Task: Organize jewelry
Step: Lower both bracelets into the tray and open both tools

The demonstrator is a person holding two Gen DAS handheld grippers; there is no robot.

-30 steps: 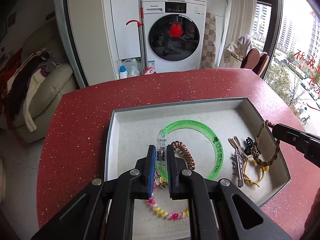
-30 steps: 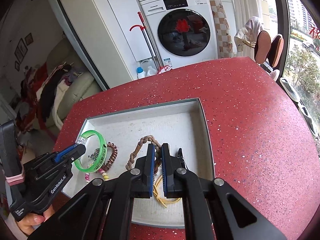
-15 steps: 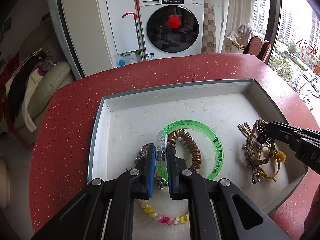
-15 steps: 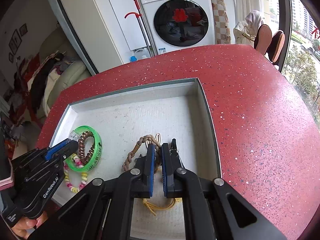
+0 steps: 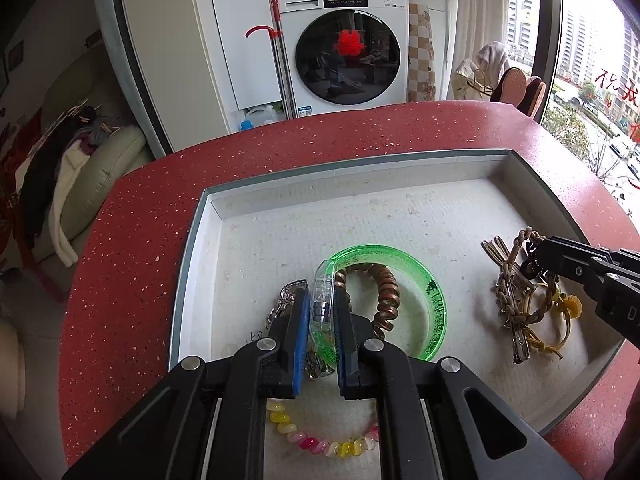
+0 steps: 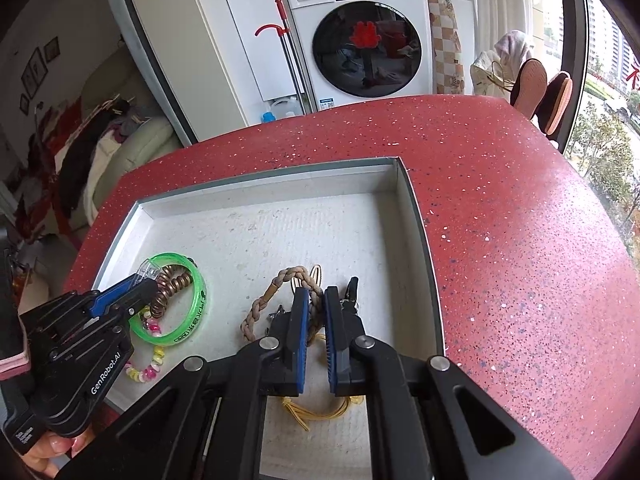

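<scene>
While the left gripper (image 5: 322, 312) kept its fingers clamped on the green bangle (image 5: 434, 304), the bangle lay flat in the tray (image 5: 360, 184) on the red table (image 5: 132, 264), its clear clasp running lengthwise between them. The right gripper's (image 6: 316, 312) fingers were parting around the braided bracelet (image 6: 260, 304), which stretched away from them.

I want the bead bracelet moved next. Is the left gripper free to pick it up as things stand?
Probably not: the left gripper is shut on the green bangle, and the bead bracelet lies beneath its fingers.
</scene>
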